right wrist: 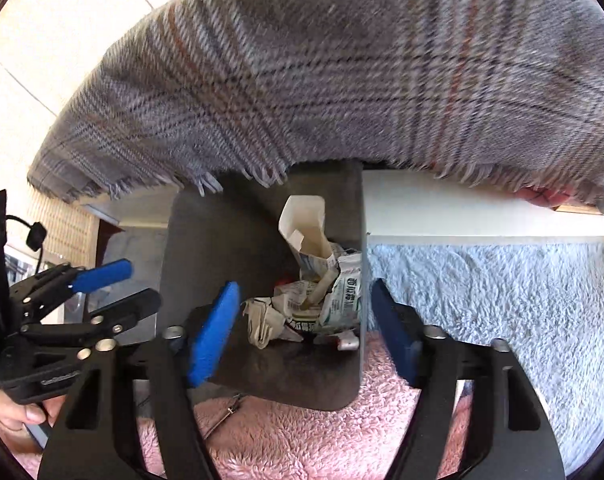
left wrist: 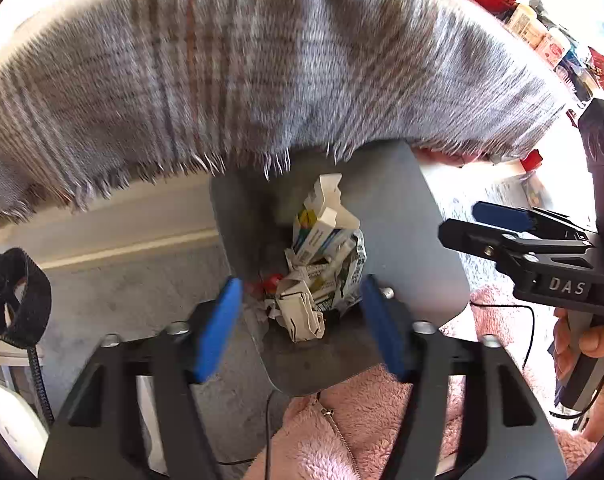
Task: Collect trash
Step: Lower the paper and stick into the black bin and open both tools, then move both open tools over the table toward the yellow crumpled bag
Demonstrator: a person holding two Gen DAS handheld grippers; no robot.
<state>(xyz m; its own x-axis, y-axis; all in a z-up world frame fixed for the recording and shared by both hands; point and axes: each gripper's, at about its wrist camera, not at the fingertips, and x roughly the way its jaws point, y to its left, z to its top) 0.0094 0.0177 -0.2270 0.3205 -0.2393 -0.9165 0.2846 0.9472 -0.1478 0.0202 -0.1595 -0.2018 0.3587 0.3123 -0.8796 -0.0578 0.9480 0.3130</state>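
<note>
Crumpled cartons (left wrist: pixel 321 264) lie in a grey bin (left wrist: pixel 401 208), seemingly under blurred plaid cloth (left wrist: pixel 242 68).

White letters "DAS" stood on the right gripper (left wrist: pixel 497 226) body; print on the crumpled packaging (left wrist: pixel 321 264) between the fingers stayed unreadable.

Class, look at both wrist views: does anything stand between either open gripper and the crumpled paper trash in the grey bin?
Nothing visible does. The left gripper and right gripper face the crumpled trash in the bin directly. The plaid cloth hangs behind and above.
</note>
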